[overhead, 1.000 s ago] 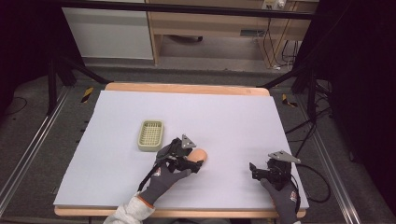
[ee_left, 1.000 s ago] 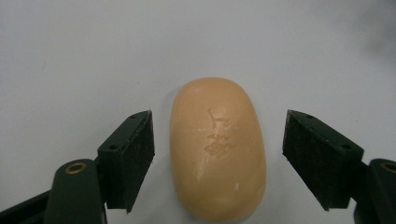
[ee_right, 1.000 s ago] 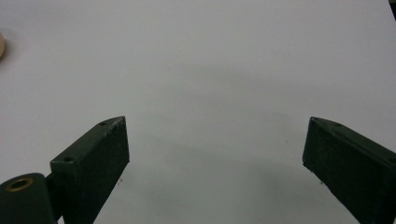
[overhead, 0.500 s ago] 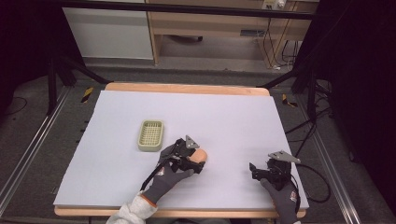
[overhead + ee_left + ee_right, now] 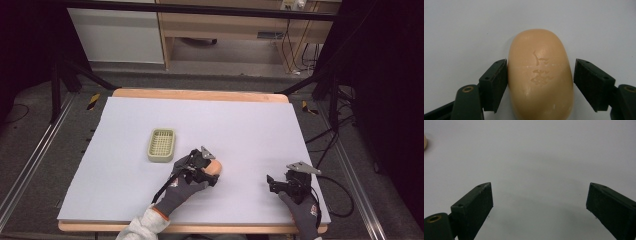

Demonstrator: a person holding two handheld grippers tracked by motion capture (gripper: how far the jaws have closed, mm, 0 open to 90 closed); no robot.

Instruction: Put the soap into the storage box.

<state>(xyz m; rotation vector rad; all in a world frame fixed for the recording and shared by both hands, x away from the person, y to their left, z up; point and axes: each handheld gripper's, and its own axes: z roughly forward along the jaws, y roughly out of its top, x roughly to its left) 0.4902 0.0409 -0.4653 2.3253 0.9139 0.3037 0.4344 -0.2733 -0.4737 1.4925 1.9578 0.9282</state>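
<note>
A peach-coloured soap bar (image 5: 540, 75) with a stamped mark lies on the white table cover (image 5: 240, 130). My left gripper (image 5: 540, 82) straddles it. One jaw presses its left flank and the other sits against its right flank. From above, the soap bar (image 5: 217, 167) pokes out just right of my left gripper (image 5: 212, 172), near the table's front middle. A pale green soap dish (image 5: 161, 145) stands empty, a little to the left and farther back. My right gripper (image 5: 270, 185) rests at the front right, jaws wide apart over bare cover (image 5: 536, 165).
The wooden table edge (image 5: 200, 94) borders the cover at the back. Dark curtains, metal floor rails and cables surround the table. A sliver of tan (image 5: 425, 142) shows at the left edge of the right gripper view.
My left hand and gripper have crept slightly to the right around the soap bar. The right gripper has stayed where it was.
</note>
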